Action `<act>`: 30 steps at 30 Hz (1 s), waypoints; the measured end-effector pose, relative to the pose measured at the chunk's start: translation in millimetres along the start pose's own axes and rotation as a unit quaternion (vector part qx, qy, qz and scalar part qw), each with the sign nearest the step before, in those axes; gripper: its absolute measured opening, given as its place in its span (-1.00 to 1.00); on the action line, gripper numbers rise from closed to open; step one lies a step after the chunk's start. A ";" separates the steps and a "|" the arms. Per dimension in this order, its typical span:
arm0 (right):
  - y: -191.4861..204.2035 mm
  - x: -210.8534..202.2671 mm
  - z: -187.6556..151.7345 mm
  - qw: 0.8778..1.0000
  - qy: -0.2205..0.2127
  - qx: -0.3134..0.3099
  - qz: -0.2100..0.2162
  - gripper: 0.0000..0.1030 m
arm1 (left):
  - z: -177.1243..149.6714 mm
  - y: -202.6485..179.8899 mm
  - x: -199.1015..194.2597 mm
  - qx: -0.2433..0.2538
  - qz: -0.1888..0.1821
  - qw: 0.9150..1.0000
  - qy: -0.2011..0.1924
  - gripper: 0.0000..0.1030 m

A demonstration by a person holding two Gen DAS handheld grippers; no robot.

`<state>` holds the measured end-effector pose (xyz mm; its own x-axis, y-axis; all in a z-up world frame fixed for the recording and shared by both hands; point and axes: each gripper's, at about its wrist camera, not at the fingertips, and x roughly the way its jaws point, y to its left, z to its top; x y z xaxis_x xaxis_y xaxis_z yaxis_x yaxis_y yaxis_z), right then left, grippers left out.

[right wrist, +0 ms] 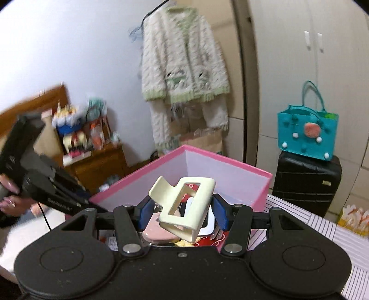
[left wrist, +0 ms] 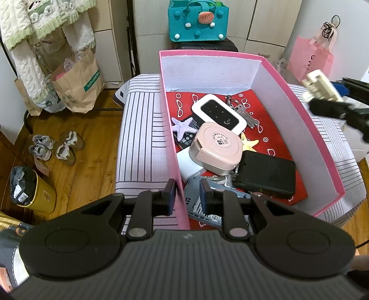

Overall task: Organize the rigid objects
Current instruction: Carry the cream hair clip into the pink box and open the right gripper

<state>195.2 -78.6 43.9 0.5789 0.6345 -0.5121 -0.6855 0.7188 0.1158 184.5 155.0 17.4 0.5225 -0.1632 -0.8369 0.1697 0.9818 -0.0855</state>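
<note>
A pink box (left wrist: 306, 120) stands on a striped cloth (left wrist: 140, 147). It holds a white-and-black router (left wrist: 218, 114), keys (left wrist: 245, 114), a round pink case (left wrist: 215, 147), a black wallet (left wrist: 265, 175), a white charger (left wrist: 190, 165) and two starfish. My left gripper (left wrist: 187, 184) is shut on the box's left wall, one pad on each side. My right gripper (right wrist: 182, 213) is shut on a cream hair claw clip (right wrist: 184, 207) and holds it in the air above the box's near corner. From the left wrist, that clip (left wrist: 319, 85) hangs beyond the box's right wall.
A teal felt bag (left wrist: 198, 20) sits on a black suitcase (right wrist: 306, 184) behind the box. A pink paper bag (left wrist: 309, 57) hangs at the right. Brown paper bags (left wrist: 78, 85), shoes (left wrist: 55, 147) and a yellow bin (left wrist: 41, 196) stand on the wooden floor at the left.
</note>
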 end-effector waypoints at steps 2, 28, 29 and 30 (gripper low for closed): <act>8.7 18.3 2.7 0.999 0.034 -0.025 -0.016 0.16 | -1.6 0.2 -0.8 0.000 0.000 1.000 -0.005 -0.63; 1.9 54.2 6.2 0.992 0.086 -0.020 -0.094 -0.05 | -9.1 8.3 -3.1 -0.017 -0.019 0.999 -0.021 -0.62; 0.6 45.4 5.6 0.993 0.075 -0.007 -0.091 -0.04 | -9.3 8.5 -3.1 -0.019 -0.019 0.999 -0.021 -0.62; 0.1 36.1 4.5 0.994 0.064 0.008 -0.089 -0.04 | -9.7 9.1 -3.6 -0.020 -0.019 0.999 -0.022 -0.62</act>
<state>218.0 -54.3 29.3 0.6288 0.4566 -0.6294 -0.5698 0.8213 0.0265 176.0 165.5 14.3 0.5528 -0.2030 -0.8082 0.1561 0.9779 -0.1389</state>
